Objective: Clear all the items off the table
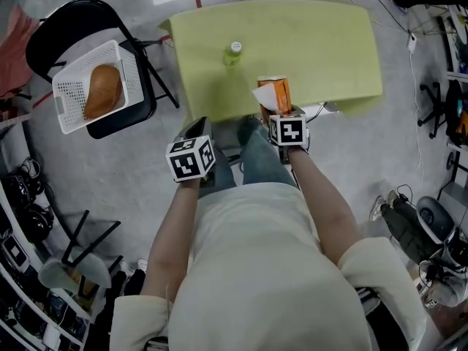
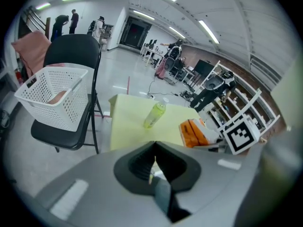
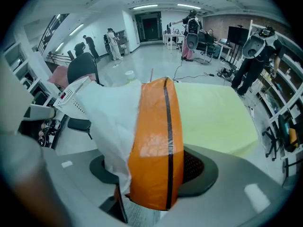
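Note:
My right gripper point(image 3: 152, 176) is shut on an orange packet point(image 3: 156, 141) with white paper point(image 3: 111, 122) along its left side. In the head view the orange packet point(image 1: 276, 92) hangs over the near edge of the yellow-green table point(image 1: 322, 42), just beyond the right gripper point(image 1: 278, 112). A green bottle point(image 1: 232, 53) lies on the table further back; in the left gripper view the green bottle point(image 2: 154, 115) lies on the table point(image 2: 127, 124) ahead. My left gripper point(image 2: 154, 163) is shut with nothing in it, and in the head view the left gripper point(image 1: 194, 129) hovers off the table's near left corner.
A white perforated basket point(image 1: 67, 97) sits on a black chair point(image 1: 73, 17) left of the table, with a brown item point(image 1: 103, 90) inside. The basket point(image 2: 54, 96) is ahead-left of the left gripper. Shelves and gear line the room's sides; people stand far back.

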Demonstrator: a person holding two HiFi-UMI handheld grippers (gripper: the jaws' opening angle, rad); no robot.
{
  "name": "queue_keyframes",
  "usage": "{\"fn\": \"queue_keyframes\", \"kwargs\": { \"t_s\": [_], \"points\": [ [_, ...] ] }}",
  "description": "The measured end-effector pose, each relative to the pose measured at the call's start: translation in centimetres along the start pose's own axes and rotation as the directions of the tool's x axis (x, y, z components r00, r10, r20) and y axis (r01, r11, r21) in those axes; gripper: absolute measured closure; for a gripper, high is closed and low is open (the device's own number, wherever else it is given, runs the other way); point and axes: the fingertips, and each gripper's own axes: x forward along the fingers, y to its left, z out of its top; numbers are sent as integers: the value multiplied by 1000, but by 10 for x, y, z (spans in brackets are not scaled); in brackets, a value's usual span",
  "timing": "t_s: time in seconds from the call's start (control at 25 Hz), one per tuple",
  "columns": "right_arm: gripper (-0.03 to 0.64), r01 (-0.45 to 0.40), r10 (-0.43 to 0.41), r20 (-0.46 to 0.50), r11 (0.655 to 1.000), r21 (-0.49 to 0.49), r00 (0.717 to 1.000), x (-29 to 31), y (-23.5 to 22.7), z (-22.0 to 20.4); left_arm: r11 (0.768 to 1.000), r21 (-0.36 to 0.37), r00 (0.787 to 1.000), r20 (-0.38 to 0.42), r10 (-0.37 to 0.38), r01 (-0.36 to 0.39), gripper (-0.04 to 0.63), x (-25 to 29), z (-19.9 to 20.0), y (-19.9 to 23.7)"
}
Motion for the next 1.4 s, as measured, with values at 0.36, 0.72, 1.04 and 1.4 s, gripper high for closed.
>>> {"fn": "queue_keyframes", "kwargs": {
  "t_s": [0.36, 0.72, 1.04, 1.4],
  "points": [
    [318, -7, 8, 23, 1000, -29, 1000, -24, 31, 5, 999, -31, 997, 68, 24, -22, 586, -32, 15, 30],
    [318, -31, 36, 33, 992, -123, 999, -34, 78, 16, 996, -73, 992, 117, 51, -42, 586, -63, 25, 65],
    [319, -54, 65, 44, 978, -204, 997, -34, 134, 32, 992, -102, 985, 152, 83, -68, 586, -90, 30, 111],
    [319, -85, 99, 36, 955, -284, 994, -29, 192, 42, 987, -131, 976, 185, 115, -92, 586, -119, 32, 158]
  ]
}}
